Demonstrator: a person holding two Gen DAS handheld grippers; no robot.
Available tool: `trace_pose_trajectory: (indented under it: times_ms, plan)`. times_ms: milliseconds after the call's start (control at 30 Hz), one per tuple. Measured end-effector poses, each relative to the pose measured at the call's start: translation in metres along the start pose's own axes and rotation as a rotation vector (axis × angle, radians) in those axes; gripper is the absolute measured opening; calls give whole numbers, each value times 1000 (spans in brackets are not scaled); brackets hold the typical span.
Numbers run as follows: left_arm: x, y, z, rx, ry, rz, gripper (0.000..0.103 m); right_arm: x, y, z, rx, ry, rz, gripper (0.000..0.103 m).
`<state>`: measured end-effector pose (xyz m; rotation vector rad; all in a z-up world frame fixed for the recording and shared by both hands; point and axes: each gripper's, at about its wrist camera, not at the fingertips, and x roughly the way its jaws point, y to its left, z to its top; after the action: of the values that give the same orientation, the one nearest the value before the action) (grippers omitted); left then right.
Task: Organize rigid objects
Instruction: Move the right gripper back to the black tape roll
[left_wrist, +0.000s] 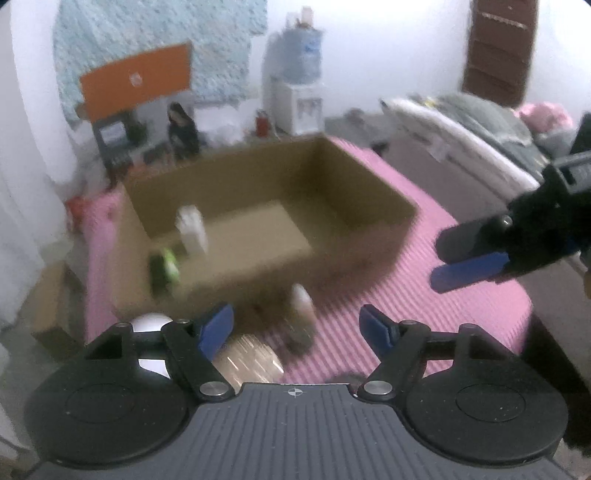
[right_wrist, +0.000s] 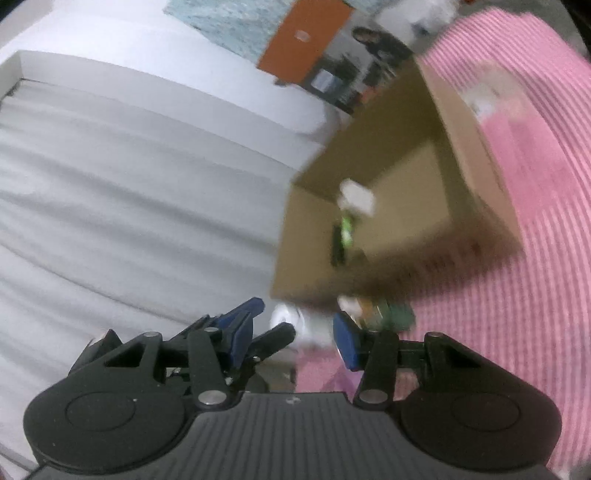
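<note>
Left wrist view: I am holding the left claw (left_wrist: 297, 326) at the bottom of the frame with its blue pads spread apart and nothing between them, so it is released. Above it, at the centre of the frame, an open cardboard box (left_wrist: 369, 221) is sitting on a pink ribbed mat (left_wrist: 461, 317). Inside the box, toward its left end, a white bottle (left_wrist: 192, 229) is standing, and a green-and-black object (left_wrist: 164, 271) is lying just below it against the near wall. Outside the box, near its front wall, a blurred bottle with a white cap (left_wrist: 301, 317) is lying on the mat, and a pale gold ribbed object (left_wrist: 251, 360) and a white round object (left_wrist: 147, 325) are showing just beside my left pad; the blur is keeping me from naming them more exactly. The right claw (left_wrist: 448, 258) is entering from the right edge, its two fingers standing slightly apart with nothing between them.

Right wrist view: I am seeing the right claw (right_wrist: 297, 328) at the bottom centre, released, its pads gripping nothing. The cardboard box (right_wrist: 472, 155) is appearing tilted at right of centre, with the white bottle (right_wrist: 356, 197) and the green-and-black object (right_wrist: 343, 238) inside. White fabric is filling the left half of the frame.
</note>
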<state>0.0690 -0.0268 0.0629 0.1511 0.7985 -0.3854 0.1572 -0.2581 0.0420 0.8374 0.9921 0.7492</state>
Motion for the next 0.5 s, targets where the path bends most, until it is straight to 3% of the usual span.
trace_pose_trajectory:
  times_ms: [67,200,333,500]
  plan:
    - [10,-11,-17,4,35,-37,76,5,-8,-15,0,23,-32,51]
    - [29,-29,-45,40,102,-65,75,11,-17,-40,-72,63,-178,51]
    - [42,-35,-57,47,146,-54,71,41,-18,-44,-193,125,-328,48]
    - [52,-39,-62,49,168,-50,62,71,-23,-48,-316,202,-436,40]
